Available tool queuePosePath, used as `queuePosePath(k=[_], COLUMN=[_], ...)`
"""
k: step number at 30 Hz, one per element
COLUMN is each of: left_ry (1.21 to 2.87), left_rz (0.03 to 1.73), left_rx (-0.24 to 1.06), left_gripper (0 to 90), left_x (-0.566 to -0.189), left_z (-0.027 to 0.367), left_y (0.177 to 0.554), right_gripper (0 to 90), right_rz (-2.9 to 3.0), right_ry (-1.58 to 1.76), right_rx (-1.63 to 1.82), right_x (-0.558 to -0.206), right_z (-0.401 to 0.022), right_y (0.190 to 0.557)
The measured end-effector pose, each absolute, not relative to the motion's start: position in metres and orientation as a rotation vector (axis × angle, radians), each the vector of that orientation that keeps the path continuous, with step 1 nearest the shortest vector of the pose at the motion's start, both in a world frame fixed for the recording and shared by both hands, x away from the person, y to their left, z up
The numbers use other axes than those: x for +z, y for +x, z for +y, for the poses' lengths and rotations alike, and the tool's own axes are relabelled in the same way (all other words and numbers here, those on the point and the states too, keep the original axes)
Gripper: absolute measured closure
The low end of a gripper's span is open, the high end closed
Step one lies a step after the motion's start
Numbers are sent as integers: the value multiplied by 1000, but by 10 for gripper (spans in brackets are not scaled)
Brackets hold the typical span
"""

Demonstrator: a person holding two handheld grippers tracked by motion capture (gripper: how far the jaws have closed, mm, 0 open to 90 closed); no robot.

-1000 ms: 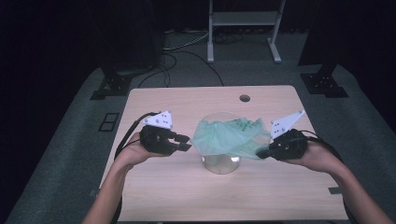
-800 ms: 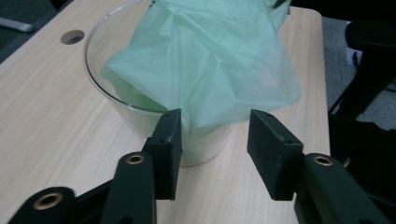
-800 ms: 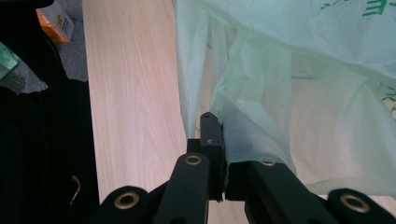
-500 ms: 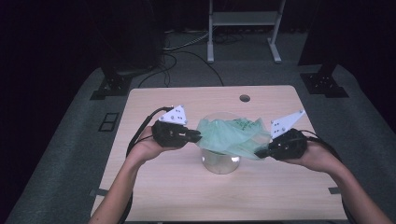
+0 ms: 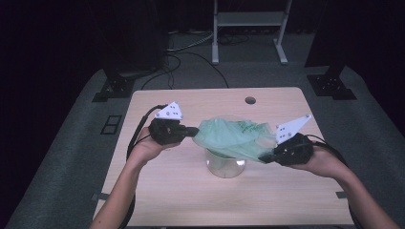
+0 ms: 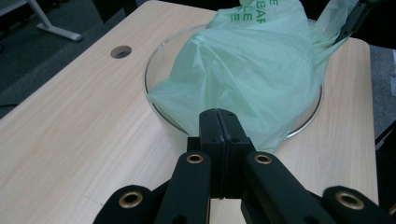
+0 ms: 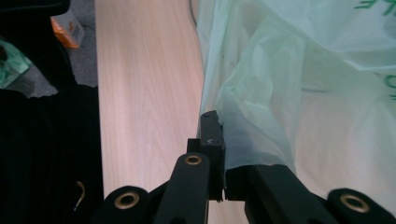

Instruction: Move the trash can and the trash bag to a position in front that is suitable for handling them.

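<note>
A thin green plastic bag (image 5: 234,138) lies draped over a clear glass bowl (image 5: 224,167) in the middle of the wooden table (image 5: 172,191). My left gripper (image 5: 193,131) is at the bag's left edge. Its jaws have just been closing and now stand shut, pinching the bag's (image 6: 252,79) edge at their tips (image 6: 218,112) over the bowl's rim (image 6: 154,74). My right gripper (image 5: 265,159) holds the bag's right corner. In the right gripper view the film (image 7: 280,93) runs between the shut jaws of that gripper (image 7: 219,121).
A round cable hole (image 5: 250,100) sits near the table's far edge. Behind the table stand a white frame (image 5: 248,28) and two black stand bases (image 5: 114,88) (image 5: 332,86). An orange item (image 7: 70,32) lies on the floor beside the table.
My left gripper moved right, up to the bag's left edge, and its jaws closed there. The right gripper and the bowl stayed put.
</note>
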State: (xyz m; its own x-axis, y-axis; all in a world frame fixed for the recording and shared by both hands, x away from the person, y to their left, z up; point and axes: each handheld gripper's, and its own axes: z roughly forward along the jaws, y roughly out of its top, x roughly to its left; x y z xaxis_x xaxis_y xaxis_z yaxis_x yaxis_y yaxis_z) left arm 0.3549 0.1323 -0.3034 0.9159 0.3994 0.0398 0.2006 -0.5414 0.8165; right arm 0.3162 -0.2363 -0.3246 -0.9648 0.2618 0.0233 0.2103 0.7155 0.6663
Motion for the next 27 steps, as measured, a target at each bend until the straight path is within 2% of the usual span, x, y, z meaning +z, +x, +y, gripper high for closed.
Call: queuePosePath(k=[12,27], left_ry=[2171,2196], left_rz=[456,498], left_rx=[218,129], left_gripper=[897,898], left_x=[-318,-359], left_z=[151,148], left_y=[344,351], right_gripper=[894,897], right_rz=[2894,2981], right_ry=[315,345], right_rx=[1089,1046], right_x=[-325,-366], right_z=[-220,-209], right_y=[309,318])
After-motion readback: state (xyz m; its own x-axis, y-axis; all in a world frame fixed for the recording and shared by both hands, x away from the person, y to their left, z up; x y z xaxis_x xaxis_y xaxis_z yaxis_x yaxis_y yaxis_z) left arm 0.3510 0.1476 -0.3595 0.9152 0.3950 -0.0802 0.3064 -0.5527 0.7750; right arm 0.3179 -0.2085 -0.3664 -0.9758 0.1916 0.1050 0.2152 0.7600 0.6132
